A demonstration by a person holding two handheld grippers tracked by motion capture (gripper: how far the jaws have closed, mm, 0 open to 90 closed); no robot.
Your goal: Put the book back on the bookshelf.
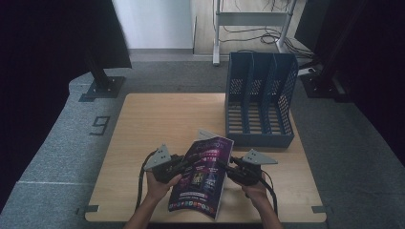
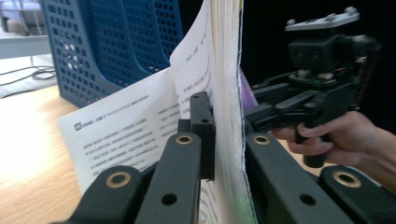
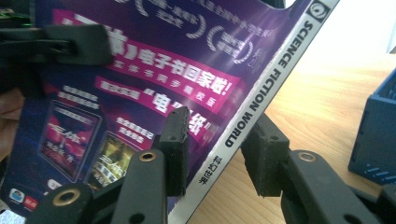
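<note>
Left gripper (image 1: 187, 161) and right gripper (image 1: 228, 164) flank a purple-covered magazine (image 1: 203, 176) held up over the near bench (image 1: 143, 124) edge in the high view, blue file rack (image 1: 260, 102) behind it on the right. Left gripper view: left gripper (image 2: 229, 135) clamped tight on the magazine's (image 2: 224, 70) page edges, one white printed page (image 2: 126, 130) flopping loose, right gripper visible beyond. Right gripper view: right gripper (image 3: 217, 135) straddles the white spine reading SCIENCE FICTION WORLD, magazine (image 3: 140, 79) cover glossy purple with pink banners, jaws part open around the spine, the pads not clearly pressing.
</note>
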